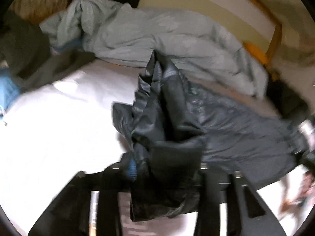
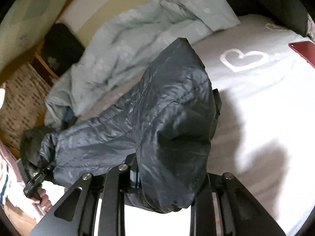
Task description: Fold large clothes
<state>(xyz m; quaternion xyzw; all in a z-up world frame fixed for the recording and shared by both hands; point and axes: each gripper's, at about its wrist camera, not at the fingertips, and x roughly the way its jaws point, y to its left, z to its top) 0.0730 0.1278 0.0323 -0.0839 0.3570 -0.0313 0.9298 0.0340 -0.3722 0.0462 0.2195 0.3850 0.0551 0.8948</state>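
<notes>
At the far left of the left wrist view, a dark green garment [image 1: 23, 45] and a patch of blue cloth [image 1: 7, 90] are seen at the edge of the white bed sheet [image 1: 59, 127]. Behind them a crumpled pale blue duvet [image 1: 157, 39] is piled along the back of the bed. In the middle of that view the left gripper [image 1: 167, 169] is clamped on a bunched fold of the dark quilted jacket [image 1: 236, 122], with fabric spilling over and below its fingers. From there the jacket is stretched rightwards, lifted off the sheet, towards the right gripper, glimpsed blurred at the frame's right edge.

In the right wrist view, a woven basket [image 2: 21, 102] is seen at the left, and below it the person's hand [image 2: 44, 198] on the handle of the left gripper. The jacket spans from there to the centre, where the right gripper [image 2: 167, 179] is closed on another bunch of it. To the right lie the sheet's heart print [image 2: 244, 59] and a dark red flat object [image 2: 303, 51].

The fold is judged to be at an early stage: the jacket is held up at two points and spread between them, but no neat fold is visible. It remains to be laid flat, its sides brought in, and doubled over.
</notes>
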